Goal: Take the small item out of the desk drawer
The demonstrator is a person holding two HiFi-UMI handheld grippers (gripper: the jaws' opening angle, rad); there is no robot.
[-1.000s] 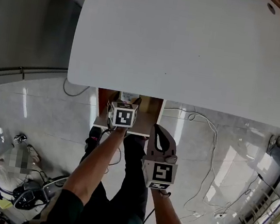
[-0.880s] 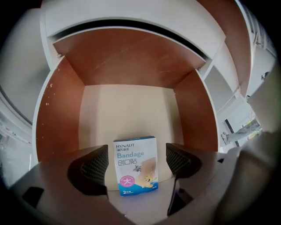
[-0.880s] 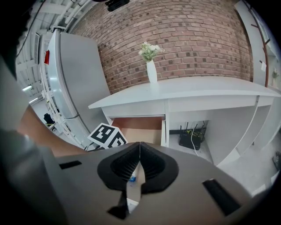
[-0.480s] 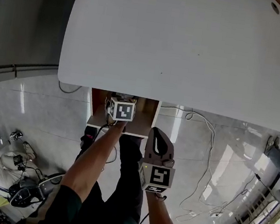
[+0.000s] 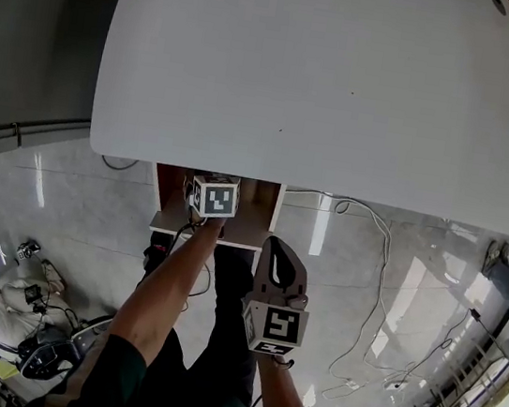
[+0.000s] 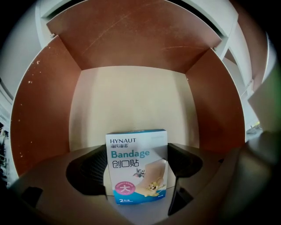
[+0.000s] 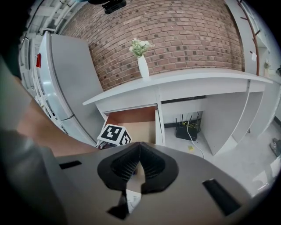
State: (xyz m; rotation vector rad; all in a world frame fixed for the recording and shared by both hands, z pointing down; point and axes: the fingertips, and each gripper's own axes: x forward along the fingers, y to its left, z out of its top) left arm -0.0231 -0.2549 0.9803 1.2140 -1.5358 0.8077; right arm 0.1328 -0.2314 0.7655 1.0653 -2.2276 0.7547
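Observation:
A white and blue bandage box (image 6: 137, 169) stands upright on the pale floor of the open desk drawer (image 6: 131, 96). My left gripper (image 6: 137, 176) points steeply down into the drawer, its black pads (image 6: 85, 169) on either side of the box. Its jaws have just been opening and stand wide, with the box between them and no clear press on it. In the head view only its marker cube (image 5: 215, 198) shows above the drawer (image 5: 163, 222). My right gripper (image 5: 278, 249) hovers just outside the drawer front, shut with nothing held (image 7: 139, 147).
The white desk top (image 5: 329, 86) overhangs the drawer's back part. Cables (image 5: 373, 235) trail over the glossy floor to the right. A white vase of flowers (image 7: 142, 61) stands on the desk, a router (image 7: 186, 129) sits under it, and a grey cabinet (image 7: 66, 74) stands at left.
The left marker cube has sunk a little deeper into the drawer. The right gripper has drifted slightly down and left, still shut.

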